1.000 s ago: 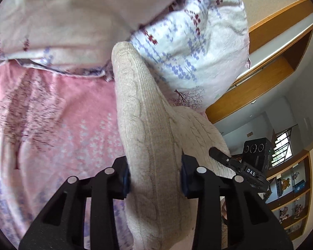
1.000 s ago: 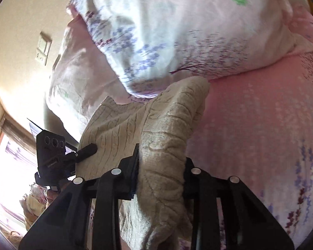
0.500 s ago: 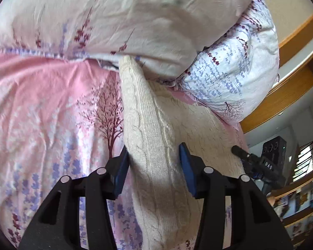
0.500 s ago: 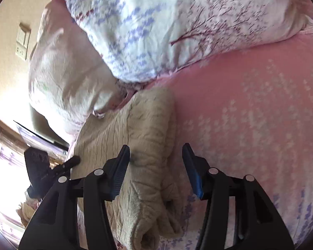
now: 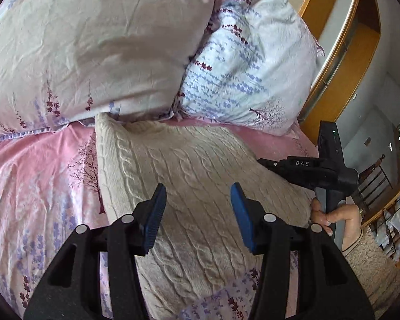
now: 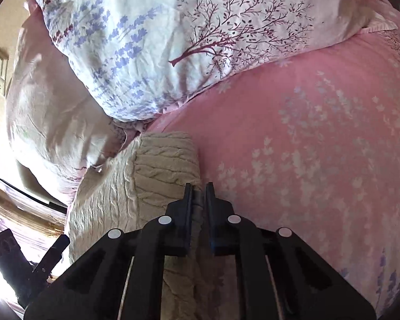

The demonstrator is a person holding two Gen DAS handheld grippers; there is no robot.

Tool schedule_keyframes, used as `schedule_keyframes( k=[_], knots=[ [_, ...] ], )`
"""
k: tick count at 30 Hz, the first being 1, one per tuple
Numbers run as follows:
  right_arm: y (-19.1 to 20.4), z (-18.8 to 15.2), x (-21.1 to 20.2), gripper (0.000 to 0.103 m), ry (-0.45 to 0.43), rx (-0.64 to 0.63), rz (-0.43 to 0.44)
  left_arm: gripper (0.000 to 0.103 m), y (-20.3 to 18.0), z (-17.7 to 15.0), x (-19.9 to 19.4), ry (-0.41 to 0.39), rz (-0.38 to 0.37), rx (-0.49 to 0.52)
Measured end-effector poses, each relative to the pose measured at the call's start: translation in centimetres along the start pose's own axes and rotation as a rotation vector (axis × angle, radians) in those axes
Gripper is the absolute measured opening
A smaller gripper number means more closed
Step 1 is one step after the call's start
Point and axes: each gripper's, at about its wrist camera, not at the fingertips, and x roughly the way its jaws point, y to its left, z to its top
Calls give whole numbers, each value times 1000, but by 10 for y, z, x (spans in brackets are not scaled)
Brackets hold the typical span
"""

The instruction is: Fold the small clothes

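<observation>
A cream cable-knit sweater (image 5: 194, 165) lies folded flat on the pink bedsheet (image 5: 34, 181), its far end against the pillows. My left gripper (image 5: 198, 194) hovers over its near half, jaws opening, blue pads apart and off the knit. At the sweater's right edge I see the other gripper (image 5: 264, 161), held by a hand (image 5: 333, 213). In the right wrist view my right gripper (image 6: 198, 189) is shut, with a thin fold of the sweater (image 6: 157, 165) at its right edge pinched between the jaws. The left gripper's fingers (image 6: 58, 242) show at the lower left.
Two floral pillows (image 5: 93, 48) (image 5: 248, 66) stand at the head of the bed, right behind the sweater. A wooden headboard (image 5: 341, 61) and shelves (image 5: 394, 213) are on the right. Bare pink sheet (image 6: 320, 146) spreads to the right of the sweater. A wall switch (image 6: 0, 72) is at far left.
My left gripper let go of the sweater, pulled back and widened; the sweater now lies flat. My right gripper opened, dropped lower, then shut on the sweater's edge.
</observation>
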Motion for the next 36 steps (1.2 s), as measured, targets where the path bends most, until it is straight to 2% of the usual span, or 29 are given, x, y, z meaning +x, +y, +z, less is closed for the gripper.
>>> schedule_keyframes(
  k=[3,4,5,7,9,11,16,20,23,24,25,26,28,32,36],
  knots=[
    [15,-7,-23,15,-70,-75,-13,50,-2,-6,-4,4,-18,2],
    [20,-11,-36,22,-94,-106,8,52,-5,-8,-6,1,-10,11],
    [26,-17,-48,34,-116,-134,43,54,-7,-10,-10,-3,-6,20],
    [37,-29,-64,46,-130,-195,123,56,-12,-15,-15,-8,-2,37],
    [48,-42,-68,47,-101,-249,168,57,-16,-20,-17,-5,10,47],
    [54,-54,-62,47,-57,-280,163,59,-20,-23,-16,-6,32,62],
    [54,-70,-35,47,-7,-282,54,64,-25,-28,-10,-11,68,72],
    [44,-76,-35,48,-24,-205,47,66,-32,-35,2,-18,129,99],
    [52,-81,-49,50,-43,-224,-6,67,-38,-38,-7,-32,153,102],
    [56,-84,-57,53,-63,-247,-27,67,-37,-39,-15,-41,141,87],
    [61,-89,-66,65,-95,-278,-59,68,-34,-41,-23,-47,134,70],
    [66,-94,-72,84,-123,-306,-96,70,-31,-44,-31,-51,145,54],
    [73,-105,-84,96,-182,-365,-158,82,-24,-52,-44,-64,208,35],
    [81,-128,-90,102,-206,-428,-230,85,-15,-78,-59,-51,296,10],
    [84,-144,-79,102,-170,-453,-279,91,-9,-97,-58,9,362,-36]
  ],
)
